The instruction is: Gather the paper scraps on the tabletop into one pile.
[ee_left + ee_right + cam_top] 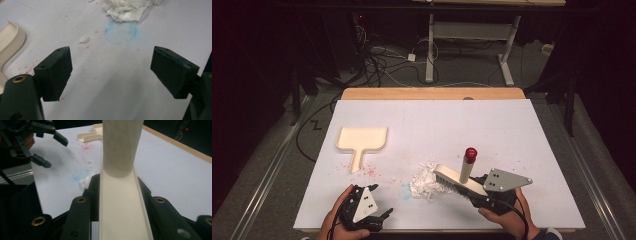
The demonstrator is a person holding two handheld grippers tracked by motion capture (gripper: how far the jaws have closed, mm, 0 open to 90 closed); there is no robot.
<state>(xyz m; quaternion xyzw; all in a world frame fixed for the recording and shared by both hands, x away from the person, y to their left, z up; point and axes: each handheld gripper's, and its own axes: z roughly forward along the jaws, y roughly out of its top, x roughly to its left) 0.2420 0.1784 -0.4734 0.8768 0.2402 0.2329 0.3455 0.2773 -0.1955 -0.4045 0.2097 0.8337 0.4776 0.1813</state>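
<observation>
My right gripper (472, 192) is clamped on the brush (457, 180), its bristles against the paper scraps (424, 182). My left gripper (379, 217) hangs open, holding nothing, near the dustpan (361, 140).

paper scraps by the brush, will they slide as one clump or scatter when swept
The paper scraps look crumpled, thin and loose, so probably very light and floppy. Stray bits lie apart, so some would likely scatter. The brush bristles already touch the pile and should move most.
</observation>
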